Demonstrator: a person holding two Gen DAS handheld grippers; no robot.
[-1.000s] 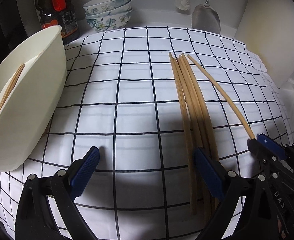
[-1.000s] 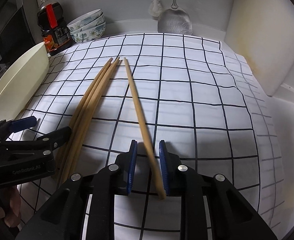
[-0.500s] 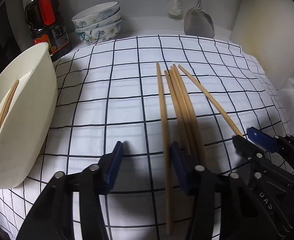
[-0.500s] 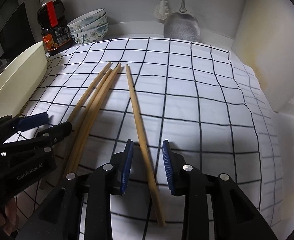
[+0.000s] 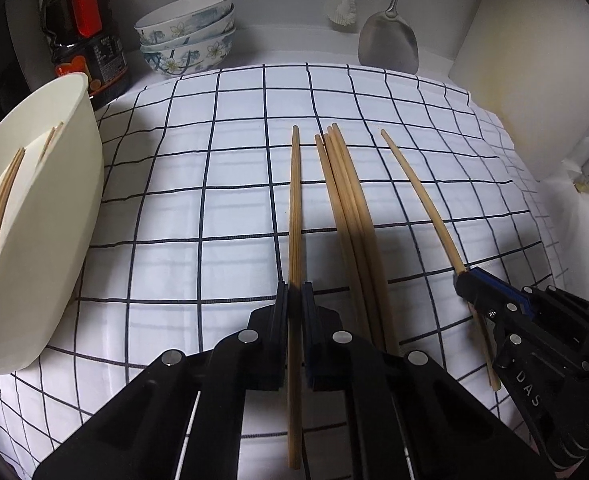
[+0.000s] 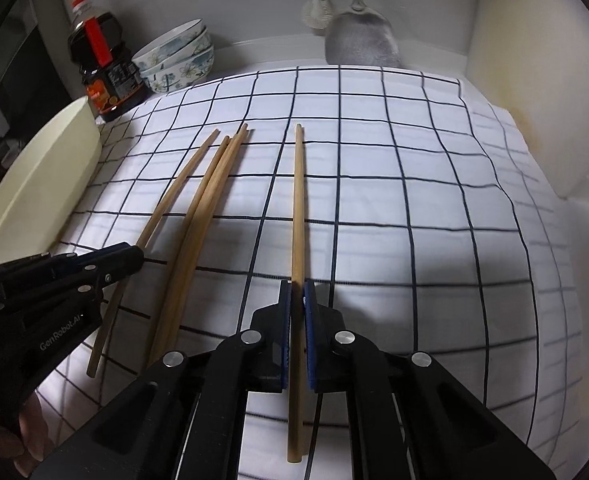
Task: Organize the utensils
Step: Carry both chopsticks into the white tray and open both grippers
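Two chopsticks are clamped, one in my left gripper, one in my right gripper; three loose chopsticks await the holder.

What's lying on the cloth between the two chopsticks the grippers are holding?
A loose bunch of chopsticks lies on the checked cloth between them, seen in both wrist views.

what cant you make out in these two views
- Left wrist view: how many chopsticks sit in the cream bin; its wall and the frame edge cut them off.
- Left wrist view: near ends of the loose chopstick bundle, hidden under the left tongs.
- Right wrist view: the bottle label, too small.
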